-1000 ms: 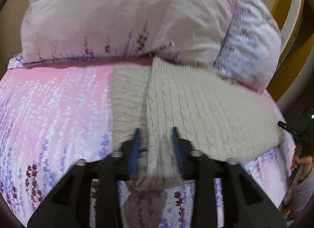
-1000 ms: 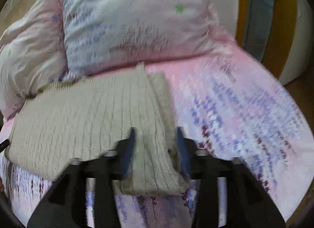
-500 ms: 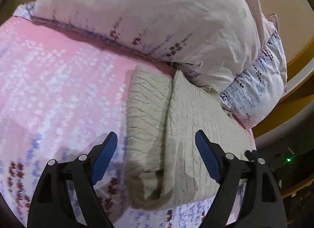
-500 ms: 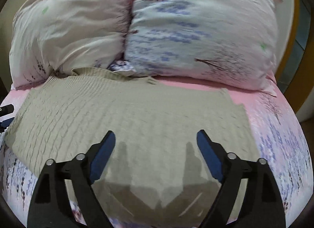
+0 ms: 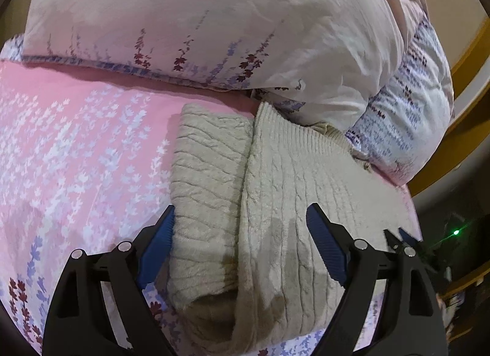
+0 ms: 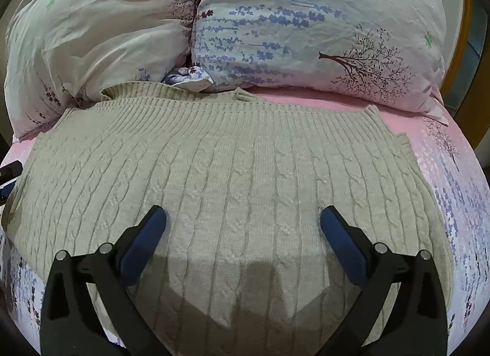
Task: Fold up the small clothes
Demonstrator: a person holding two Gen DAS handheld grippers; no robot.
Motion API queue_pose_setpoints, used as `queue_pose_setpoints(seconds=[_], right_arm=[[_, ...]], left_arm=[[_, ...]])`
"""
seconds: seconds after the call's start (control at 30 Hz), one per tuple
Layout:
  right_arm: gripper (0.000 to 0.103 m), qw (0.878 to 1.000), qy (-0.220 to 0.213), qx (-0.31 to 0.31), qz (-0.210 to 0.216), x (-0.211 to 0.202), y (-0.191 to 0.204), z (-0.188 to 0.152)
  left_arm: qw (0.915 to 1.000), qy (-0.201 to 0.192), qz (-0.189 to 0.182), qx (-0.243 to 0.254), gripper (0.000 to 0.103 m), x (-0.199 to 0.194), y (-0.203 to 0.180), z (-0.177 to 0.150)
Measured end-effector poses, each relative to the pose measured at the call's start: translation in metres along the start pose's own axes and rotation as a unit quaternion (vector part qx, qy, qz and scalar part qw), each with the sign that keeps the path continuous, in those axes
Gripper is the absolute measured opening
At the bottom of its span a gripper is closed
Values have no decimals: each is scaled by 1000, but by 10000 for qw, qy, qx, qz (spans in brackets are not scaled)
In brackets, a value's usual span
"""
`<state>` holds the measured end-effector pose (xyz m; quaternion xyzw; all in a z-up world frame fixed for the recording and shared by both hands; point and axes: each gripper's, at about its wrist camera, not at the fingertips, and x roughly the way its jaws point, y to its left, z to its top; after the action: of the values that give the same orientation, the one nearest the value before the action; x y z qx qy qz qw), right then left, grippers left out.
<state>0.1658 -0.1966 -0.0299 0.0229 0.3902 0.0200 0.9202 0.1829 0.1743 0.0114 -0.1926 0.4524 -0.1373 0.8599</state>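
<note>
A beige cable-knit sweater (image 6: pixel 239 178) lies flat on the pink floral bed sheet (image 6: pixel 456 190), its ribbed edge toward the pillows. In the left wrist view the sweater (image 5: pixel 284 196) has a sleeve or side flap (image 5: pixel 205 172) folded beside the body. My left gripper (image 5: pixel 242 245) is open and empty, hovering over the sweater's near left end. My right gripper (image 6: pixel 243 239) is open and empty above the middle of the sweater. The right gripper's tips (image 5: pixel 398 236) show at the right edge of the left wrist view.
Two large pillows (image 6: pixel 306 25) (image 6: pixel 92 31) lean at the head of the bed, touching the sweater's far edge. The sheet (image 5: pixel 76 147) extends to the left of the sweater. A yellow wooden frame (image 5: pixel 459 86) runs along the right.
Both grippers let go of the sweater and opened wide. They pulled back and up, and the right gripper swung over the sweater's middle. The sweater now lies flat.
</note>
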Motion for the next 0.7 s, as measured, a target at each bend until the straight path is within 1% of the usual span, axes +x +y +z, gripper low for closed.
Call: queue_pose_setpoints(seconds=[0.03, 0.07, 0.13, 0.2, 0.23, 0.3, 0.47, 0.53, 0.57, 0.6, 0.67, 0.7], right_arm=[[101, 10000, -1, 3, 6, 0, 0, 1], [101, 10000, 1, 1, 10, 0, -1, 0], [101, 10000, 4, 10, 9, 0, -1, 0], [101, 10000, 4, 11, 12, -1, 0, 0], [101, 10000, 3, 17, 4, -1, 1, 0], [101, 10000, 4, 22, 2, -1, 1, 0], [101, 10000, -1, 33, -7, -1, 1, 0], [101, 10000, 3, 30, -5, -1, 1, 0], [101, 10000, 5, 30, -3, -1, 1, 0], [101, 10000, 7, 30, -3, -1, 0, 0], [101, 10000, 9, 27, -3, -1, 1, 0], [101, 10000, 12, 22, 0, -1, 1, 0]], left_arm=[[9999, 20, 85, 102, 82, 2, -4, 0], [9998, 34, 146, 164, 75, 4, -6, 0], [9996, 66, 191, 187, 65, 6, -9, 1], [9999, 57, 95, 20, 51, 7, -6, 2], [9999, 64, -4, -110, 48, 8, -5, 3], [9998, 49, -48, -200, 46, 9, -3, 3], [9999, 87, 119, 27, 46, 13, -11, 3], [9998, 133, 155, 53, 35, 16, -14, 3], [9998, 164, 101, 0, 28, 18, -14, 4], [9998, 141, -8, -120, 26, 18, -14, 5], [9993, 56, -253, -286, 24, 15, -13, 6], [9980, -20, -475, -410, 23, 12, -13, 8]])
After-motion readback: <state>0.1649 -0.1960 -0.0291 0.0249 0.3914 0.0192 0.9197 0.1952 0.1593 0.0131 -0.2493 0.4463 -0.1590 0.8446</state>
